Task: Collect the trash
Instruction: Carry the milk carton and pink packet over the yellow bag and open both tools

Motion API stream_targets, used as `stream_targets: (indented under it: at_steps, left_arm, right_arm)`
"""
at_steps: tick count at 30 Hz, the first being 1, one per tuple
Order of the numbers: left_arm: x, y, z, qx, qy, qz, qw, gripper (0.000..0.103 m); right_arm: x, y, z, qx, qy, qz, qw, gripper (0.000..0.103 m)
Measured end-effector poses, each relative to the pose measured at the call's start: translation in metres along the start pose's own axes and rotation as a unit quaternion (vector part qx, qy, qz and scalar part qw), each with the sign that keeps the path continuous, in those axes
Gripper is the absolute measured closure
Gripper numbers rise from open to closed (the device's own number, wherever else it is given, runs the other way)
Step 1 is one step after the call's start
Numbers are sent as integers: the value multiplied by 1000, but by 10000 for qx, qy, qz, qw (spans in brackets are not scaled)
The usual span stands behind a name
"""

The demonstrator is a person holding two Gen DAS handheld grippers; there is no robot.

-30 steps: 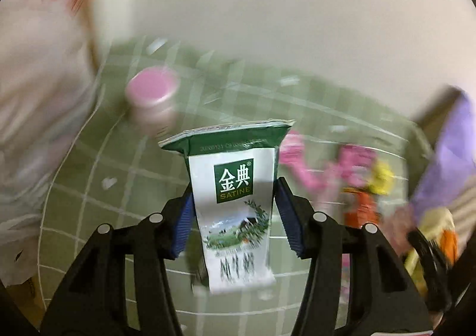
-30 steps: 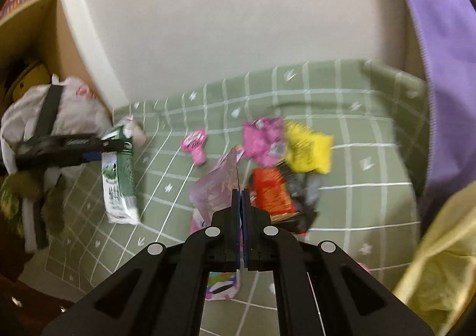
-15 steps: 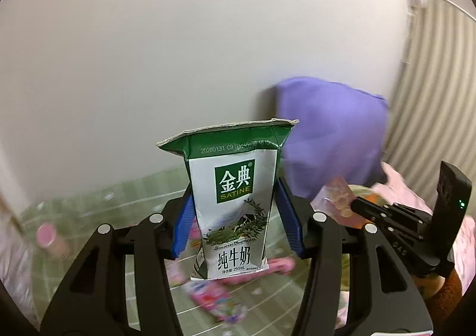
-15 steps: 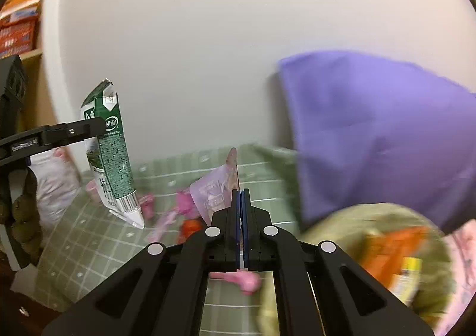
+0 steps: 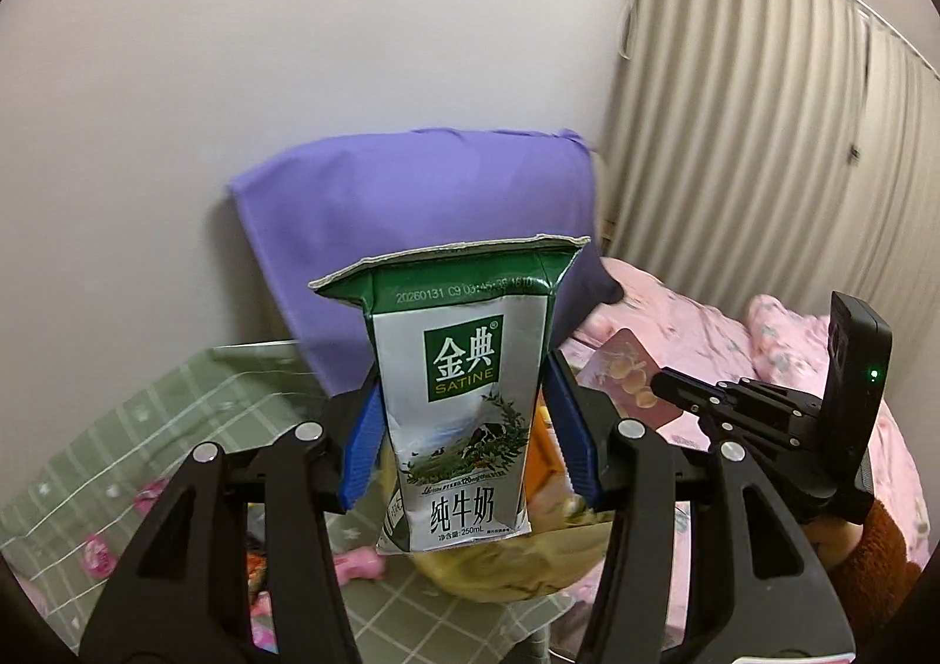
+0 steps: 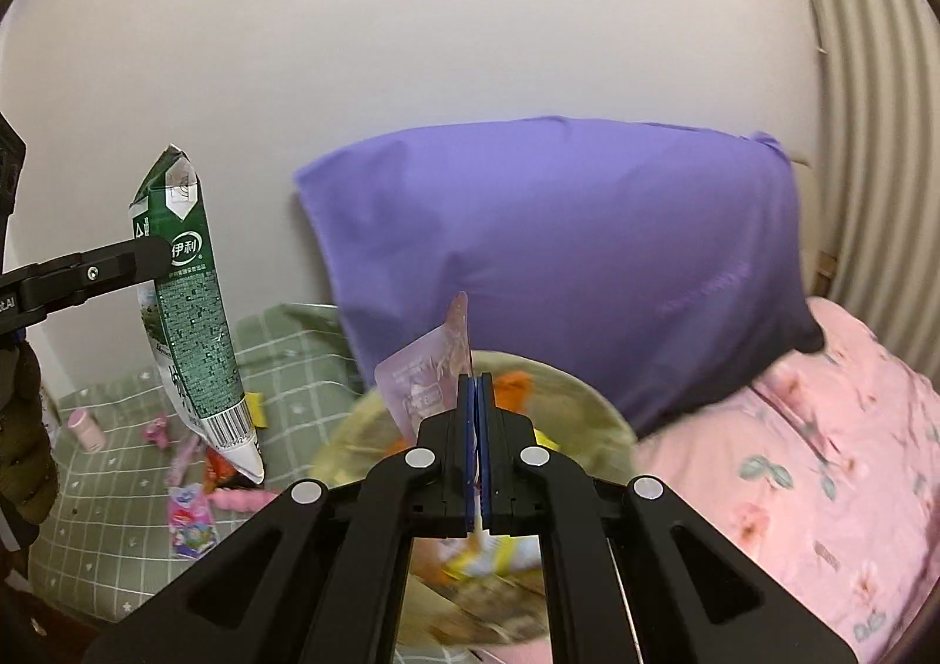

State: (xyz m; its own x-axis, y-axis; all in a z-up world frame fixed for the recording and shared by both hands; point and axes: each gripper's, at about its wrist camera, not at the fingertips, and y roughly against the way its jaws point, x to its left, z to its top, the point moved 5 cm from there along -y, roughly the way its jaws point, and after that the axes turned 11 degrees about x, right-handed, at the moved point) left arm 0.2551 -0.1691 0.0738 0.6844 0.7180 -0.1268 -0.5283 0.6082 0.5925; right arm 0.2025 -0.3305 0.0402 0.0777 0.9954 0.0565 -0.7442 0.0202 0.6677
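Observation:
A green and white milk carton (image 5: 464,399) stands upright between the blue pads of my left gripper (image 5: 464,429), which is shut on it. The carton (image 6: 188,323) hangs in the air at the left of the right wrist view. My right gripper (image 6: 476,388) is shut on a thin pink wrapper (image 6: 432,376), which also shows in the left wrist view as the wrapper (image 5: 625,376). Both grippers hover over a yellowish trash bag (image 5: 505,570), blurred below them, with several wrappers inside the bag (image 6: 346,435).
A purple pillow (image 6: 558,252) leans on the wall behind the bag. Pink flowered bedding (image 6: 822,458) lies to the right. On the green checked cloth (image 6: 88,488) at the left lie a small pink bottle (image 6: 88,429) and several wrappers (image 6: 188,517). Curtains hang at the far right.
Both grippers rose and swung right, away from the green cloth, to above the trash bag by the pillow. The carton and the wrapper came along in the same grips.

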Motion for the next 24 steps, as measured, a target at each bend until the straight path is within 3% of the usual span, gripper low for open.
stream_targets:
  at_steps: [7, 10, 13, 18, 21, 24]
  left_arm:
    - [-22, -25, 11, 87, -169, -378, 9991, 54]
    - [-22, -37, 23, -27, -51, -764, 9971, 54]
    - [-18, -72, 28, 355, 77, -1166, 9925, 54]
    - [-5, -150, -2, 1309, 47, -821, 9880, 54]
    - [-7, -173, -20, 1498, -212, -651, 9863, 54]
    - [-8, -188, -25, 1626, -89, -741, 9839, 55]
  right_arm:
    - [-24, 2, -10, 56, -224, -210, 9995, 99]
    - [-29, -6, -5, 94, -228, -257, 9994, 99]
    - [-33, -23, -2, 190, -191, -276, 9993, 99]
    - [-36, -57, -7, 493, -99, -224, 9985, 99]
    - [-35, -77, -18, 675, -6, -117, 9977, 99]
    - [-33, -88, -24, 806, 86, -194, 9965, 99]
